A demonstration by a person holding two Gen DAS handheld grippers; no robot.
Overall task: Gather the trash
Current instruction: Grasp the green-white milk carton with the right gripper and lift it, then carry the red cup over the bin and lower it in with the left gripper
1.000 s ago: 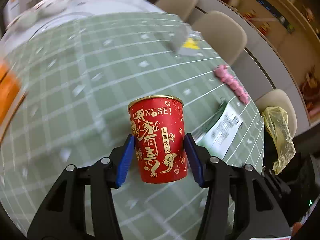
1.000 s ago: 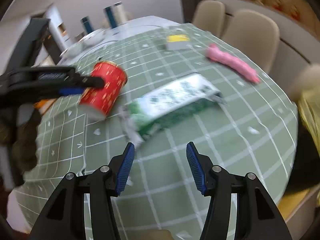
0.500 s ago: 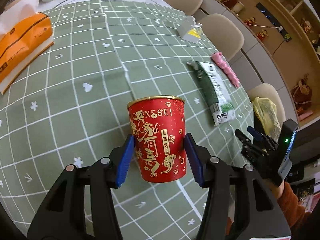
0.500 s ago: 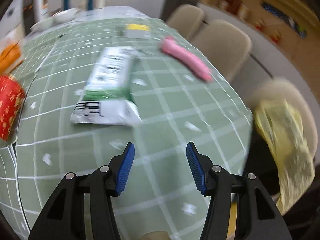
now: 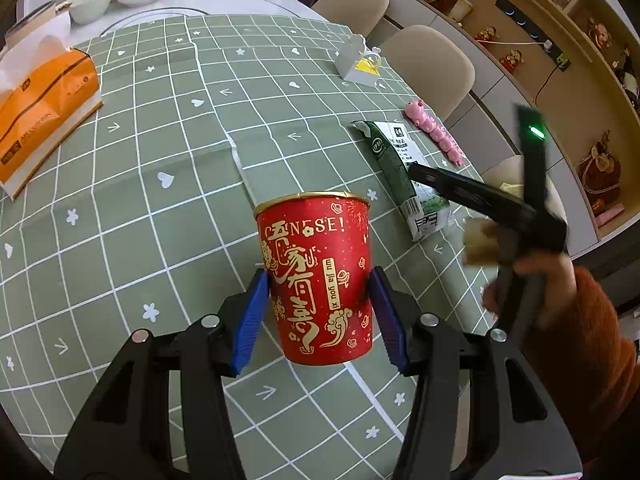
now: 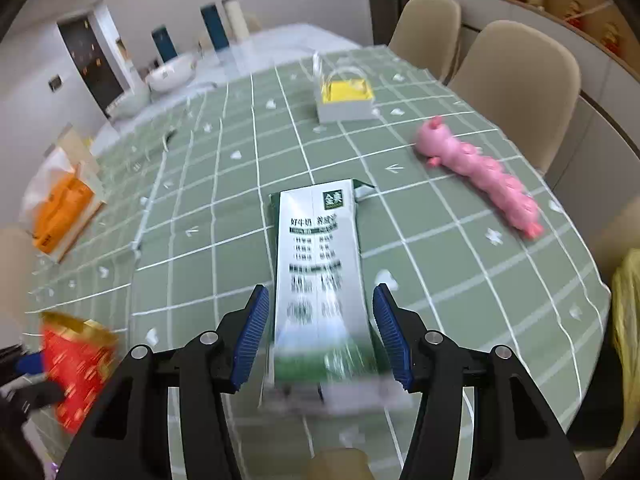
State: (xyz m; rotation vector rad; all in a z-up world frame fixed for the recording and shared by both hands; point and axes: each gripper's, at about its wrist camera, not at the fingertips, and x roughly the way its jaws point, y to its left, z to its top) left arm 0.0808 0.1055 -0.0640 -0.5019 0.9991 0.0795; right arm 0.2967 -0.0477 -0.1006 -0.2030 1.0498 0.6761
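Left gripper pinched red cup, both blue pads pressed on its sides, cup upright above green cloth. Right gripper spread wide, pads flanking near end of carton lying flat on cloth; contact unclear through blur. Pink toy far right.

black tool — blue pads, orange sleeve

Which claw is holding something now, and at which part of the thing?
The left claw holds the red paper cup upright by its lower side walls. The right claw is open around the milk carton, not gripping it.
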